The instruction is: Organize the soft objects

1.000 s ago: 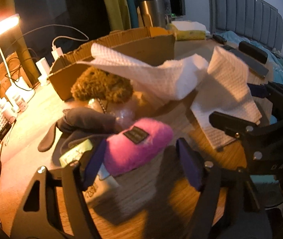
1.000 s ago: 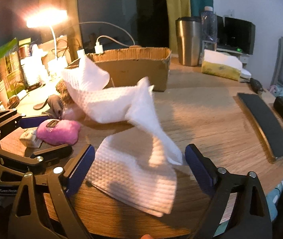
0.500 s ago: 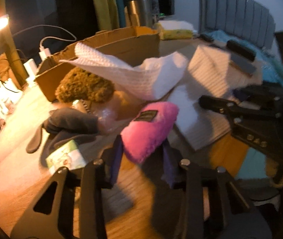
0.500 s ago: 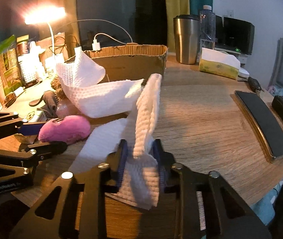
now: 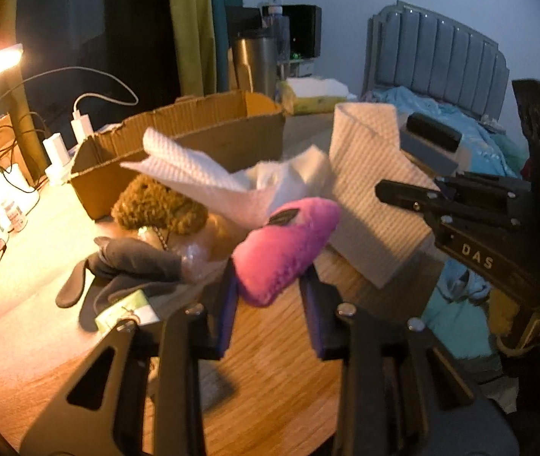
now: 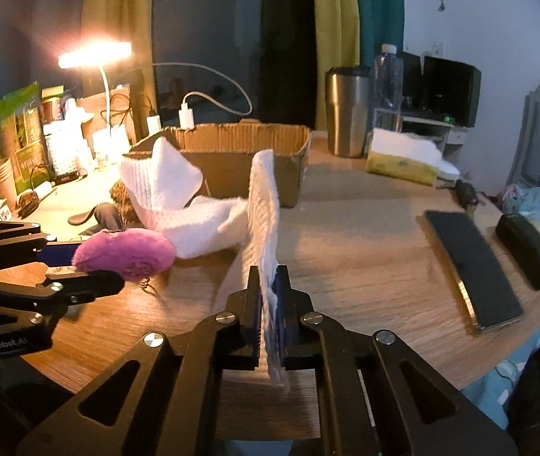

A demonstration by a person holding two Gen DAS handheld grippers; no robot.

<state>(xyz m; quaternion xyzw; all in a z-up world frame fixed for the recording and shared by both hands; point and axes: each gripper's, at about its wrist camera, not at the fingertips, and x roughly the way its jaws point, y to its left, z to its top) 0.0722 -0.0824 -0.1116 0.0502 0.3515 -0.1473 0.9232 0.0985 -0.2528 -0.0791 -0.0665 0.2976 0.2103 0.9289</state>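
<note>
**Two grips held above a wooden table: pink plush and paper towel**

Left gripper (image 5: 270, 296): fingers clenched on the pink plush toy (image 5: 285, 243), held clear of the wooden table (image 5: 270, 361); the toy's near end is hidden between the blue pads. From the right wrist view the same toy (image 6: 125, 252) shows a small spring-like bit dangling beneath, too small to identify.

Right gripper (image 6: 268, 304): fingers pressed tight on the white paper towel (image 6: 262, 209), which rises as a thin upright sheet and blocks part of the cardboard box (image 6: 239, 144) behind. Its far end drapes over a brown fuzzy toy (image 5: 156, 205), mostly covered.

Just beyond the left gripper: dark grey cloth item (image 5: 129, 266) and a green-white packet (image 5: 125, 307), partly cut off by the finger; something translucent beside them is unclear.

Open room: bare tabletop to the right, up to a dark flat slab (image 6: 471, 266) and black case (image 6: 528, 250) near the table edge. Box stands further back, open-topped, interior not visible. Steel tumbler (image 6: 348, 114) and tissue pack (image 6: 403, 155) stand beyond.
</note>
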